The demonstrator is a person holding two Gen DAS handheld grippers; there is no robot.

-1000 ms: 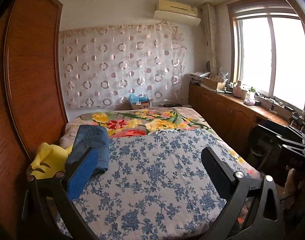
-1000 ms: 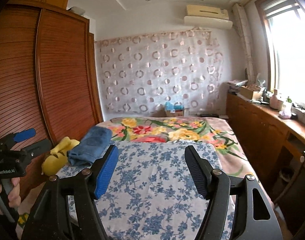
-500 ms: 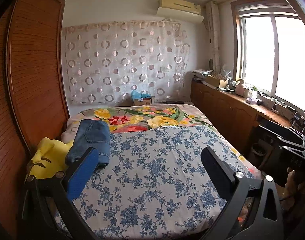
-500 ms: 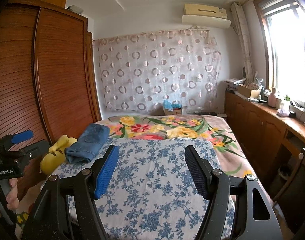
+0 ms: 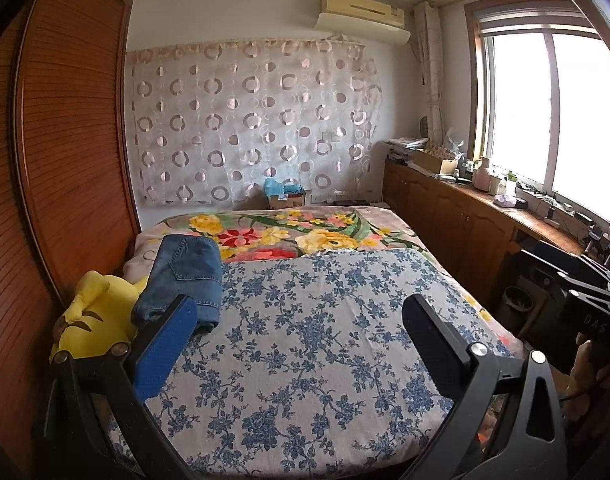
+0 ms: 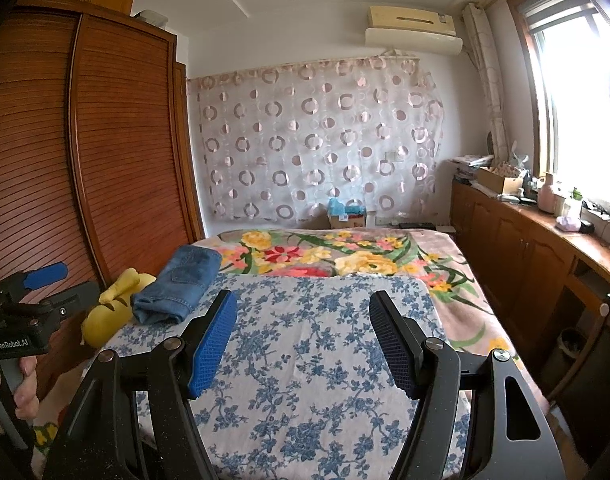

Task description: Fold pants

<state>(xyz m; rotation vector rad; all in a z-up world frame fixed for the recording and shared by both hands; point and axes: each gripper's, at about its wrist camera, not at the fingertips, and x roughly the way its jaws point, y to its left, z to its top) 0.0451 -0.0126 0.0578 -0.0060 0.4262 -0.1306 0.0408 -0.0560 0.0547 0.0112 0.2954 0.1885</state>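
The blue denim pants [image 5: 185, 276] lie folded in a compact stack at the bed's left side, partly over a yellow plush toy [image 5: 93, 320]. They also show in the right wrist view [image 6: 179, 284]. My left gripper [image 5: 301, 320] is open and empty, held back above the near end of the bed, right of the pants. My right gripper [image 6: 305, 320] is open and empty, also held back over the near end. The left gripper shows from the side in the right wrist view [image 6: 45, 292].
The bed carries a blue-flowered sheet [image 5: 325, 340] over a bright floral blanket [image 5: 289, 236]. A wooden wardrobe [image 6: 85, 160] stands along the left. Wooden cabinets [image 6: 537, 248] with clutter run under the window on the right. A cardboard box [image 5: 287, 196] sits beyond the bed.
Both grippers have drawn back and up from the bed, so more of the sheet and room shows. The pants have not moved. Both grippers stay open.
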